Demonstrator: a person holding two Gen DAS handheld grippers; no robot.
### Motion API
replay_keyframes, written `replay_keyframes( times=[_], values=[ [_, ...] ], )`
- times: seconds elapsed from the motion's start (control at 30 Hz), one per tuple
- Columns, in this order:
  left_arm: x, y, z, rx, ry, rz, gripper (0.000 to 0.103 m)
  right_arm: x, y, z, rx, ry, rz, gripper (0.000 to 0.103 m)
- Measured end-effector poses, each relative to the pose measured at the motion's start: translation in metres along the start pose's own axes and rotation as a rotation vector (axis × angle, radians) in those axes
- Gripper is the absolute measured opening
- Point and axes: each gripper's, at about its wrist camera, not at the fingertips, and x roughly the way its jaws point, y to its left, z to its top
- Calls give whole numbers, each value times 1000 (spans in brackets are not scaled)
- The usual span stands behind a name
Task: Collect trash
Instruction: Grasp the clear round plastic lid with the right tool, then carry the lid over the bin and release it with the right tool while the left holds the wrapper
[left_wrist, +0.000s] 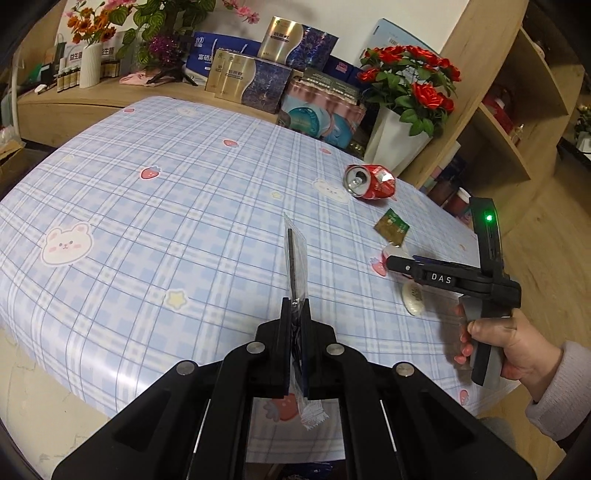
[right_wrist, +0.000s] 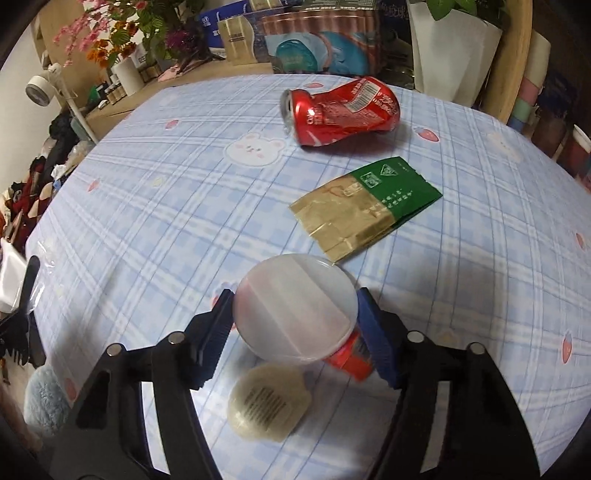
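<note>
While a clear plastic bag (left_wrist: 296, 258) is kept pinched edge-on in the left claw (left_wrist: 295, 314), whose jaws are shut flat on it, the collecting step is judged to be under way.

Item held for pickup: a small lidded cup (right_wrist: 297, 308), white lid and red body, upright on the checked surface (right_wrist: 147, 206). It is bracketed by the right claw (right_wrist: 295, 325), whose jaws stand either side of it; whether the pads already press cannot be told.

Next move, as judged: the grip must be completed on the cup, which then has to be lifted clear and carried to the bag, whose mouth would need to be open.

Remaining trash noted: a crushed red can (right_wrist: 341, 110) lying on its side at the far edge; a green-and-gold sachet (right_wrist: 364, 206) flat between can and cup; a round pale peeled seal (right_wrist: 267, 400) just beside the cup's base, near enough to be disturbed.

Surroundings: boxes and flower pots on a shelf behind, well apart.
</note>
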Motion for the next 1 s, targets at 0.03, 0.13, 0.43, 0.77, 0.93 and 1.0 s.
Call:
replay_keyframes(
  times=[0.03,0.13,0.43,0.77,0.93,1.0],
  values=[
    [-2,-1,-1,4,-2,-3,4,-4,0,-3,-4,-10,-7,67],
    [-9,-5,-5,7,-2,-18,4,-20,0,-13,3,-43,-5,67],
    [-34,-26,-30,14,28,-83,4,-92,-1,-80,82,-174,66,67],
    [-65,-56,-64,89,67,-128,4,-161,13,-176,136,-233,111,67],
    [-82,-63,-77,109,59,-127,4,-176,20,-206,128,-225,135,67],
    [-87,-65,-84,115,59,-124,4,-181,27,-216,112,-231,131,67]
  ],
)
